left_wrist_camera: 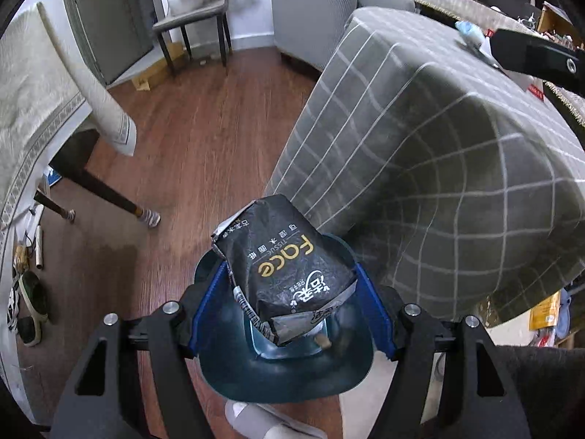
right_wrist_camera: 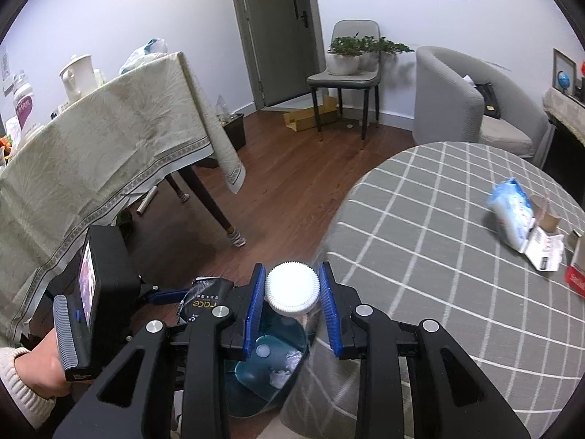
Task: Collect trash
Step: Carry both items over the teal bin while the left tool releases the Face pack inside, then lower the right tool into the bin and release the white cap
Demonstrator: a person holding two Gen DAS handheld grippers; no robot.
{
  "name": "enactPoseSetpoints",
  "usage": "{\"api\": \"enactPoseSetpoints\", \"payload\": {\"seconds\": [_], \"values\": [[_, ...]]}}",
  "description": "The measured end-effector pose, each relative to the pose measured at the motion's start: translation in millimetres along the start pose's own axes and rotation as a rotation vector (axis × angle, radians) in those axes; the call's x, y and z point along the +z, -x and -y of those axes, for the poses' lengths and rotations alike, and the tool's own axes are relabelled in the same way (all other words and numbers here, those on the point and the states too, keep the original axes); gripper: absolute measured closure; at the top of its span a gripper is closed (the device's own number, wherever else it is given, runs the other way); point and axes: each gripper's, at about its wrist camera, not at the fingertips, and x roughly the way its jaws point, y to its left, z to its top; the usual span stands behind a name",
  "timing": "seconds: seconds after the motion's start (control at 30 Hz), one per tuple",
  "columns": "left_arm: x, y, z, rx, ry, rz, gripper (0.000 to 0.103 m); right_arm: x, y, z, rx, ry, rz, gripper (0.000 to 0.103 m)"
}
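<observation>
My left gripper (left_wrist_camera: 290, 278) is shut on a crumpled black tissue pack (left_wrist_camera: 289, 267) with gold lettering, held over a dark teal bin (left_wrist_camera: 285, 376) on the floor. Small scraps lie in the bottom of the bin. In the right wrist view, the right gripper (right_wrist_camera: 291, 270) is shut on a clear plastic bottle (right_wrist_camera: 291, 289) just below its white ribbed cap, beside the grey checked table (right_wrist_camera: 438, 256). The same bin (right_wrist_camera: 256, 373) shows below and through the bottle. The tissue pack (right_wrist_camera: 204, 300) and the left gripper (right_wrist_camera: 164, 296) appear at lower left, held by a hand (right_wrist_camera: 36, 369).
The grey checked table (left_wrist_camera: 438, 146) stands right beside the bin. On it lie a blue-white packet (right_wrist_camera: 510, 212), a cardboard tube (right_wrist_camera: 548, 219) and papers. A beige-clothed table (right_wrist_camera: 91, 153) stands left, with wooden floor (left_wrist_camera: 204, 139) between. A chair (right_wrist_camera: 343, 77) and armchair (right_wrist_camera: 457, 102) stand behind.
</observation>
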Motion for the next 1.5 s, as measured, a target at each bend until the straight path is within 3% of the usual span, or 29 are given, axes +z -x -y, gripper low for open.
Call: {"api": "enactPoseSetpoints", "payload": {"seconds": [0.5, 1.0, 1.5], "values": [[-13.8, 2.3, -40.1, -0.011, 0.055, -0.021, 0.027, 0.1, -52.5, -45.1, 0.053, 0.046, -0.092, 0.073], [-10.6, 43.9, -76.5, 0.012, 0.143, 0.126, 0.028, -31.4, -108.9, -72.5, 0.065, 0.092, -0.245, 0.073], [2.7, 90.5, -86.3, 0.003, 0.180, 0.298, 0.038, -93.9, -175.3, -95.1, 0.057, 0.144, -0.409, 0.073]]}}
